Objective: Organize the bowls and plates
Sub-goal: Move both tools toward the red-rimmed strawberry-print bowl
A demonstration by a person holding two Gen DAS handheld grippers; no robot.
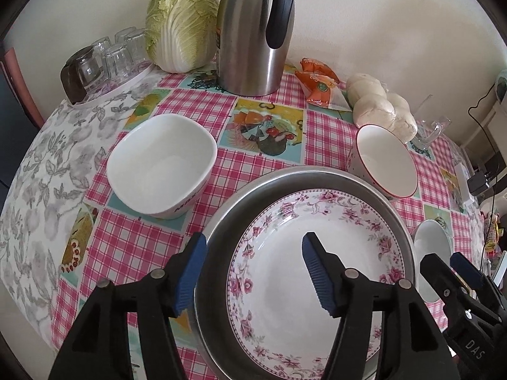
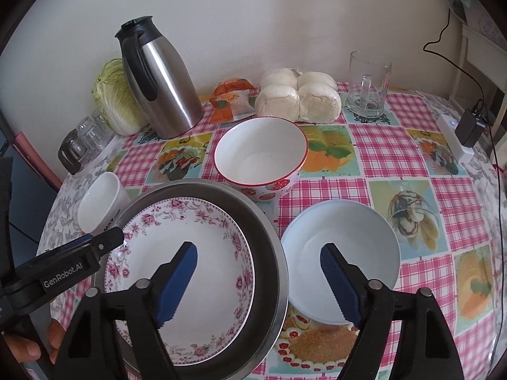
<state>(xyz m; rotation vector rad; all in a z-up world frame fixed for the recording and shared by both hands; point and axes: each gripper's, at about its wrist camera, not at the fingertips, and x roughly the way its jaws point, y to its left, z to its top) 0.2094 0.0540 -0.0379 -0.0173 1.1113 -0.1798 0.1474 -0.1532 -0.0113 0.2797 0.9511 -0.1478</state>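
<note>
Left view only: square white bowl point(image 1: 161, 164) in full.
Right view only: pale blue bowl point(image 2: 340, 261) in full, empty.
Metal pan point(image 1: 218, 237): holds floral plate point(image 1: 317, 272).
Left gripper point(image 1: 255, 275): fingers apart, gripping nothing.
Right gripper point(image 2: 258, 281): fingers wide apart, gripping nothing.

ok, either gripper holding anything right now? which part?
Nothing is held. The left gripper and the right gripper are both open, above the flowered plate that sits in the metal pan; no pad touches either.

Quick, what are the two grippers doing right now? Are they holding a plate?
Left gripper: open, holding nothing, above the flowered plate.
Right gripper: open, holding nothing, above the metal pan rim.
</note>
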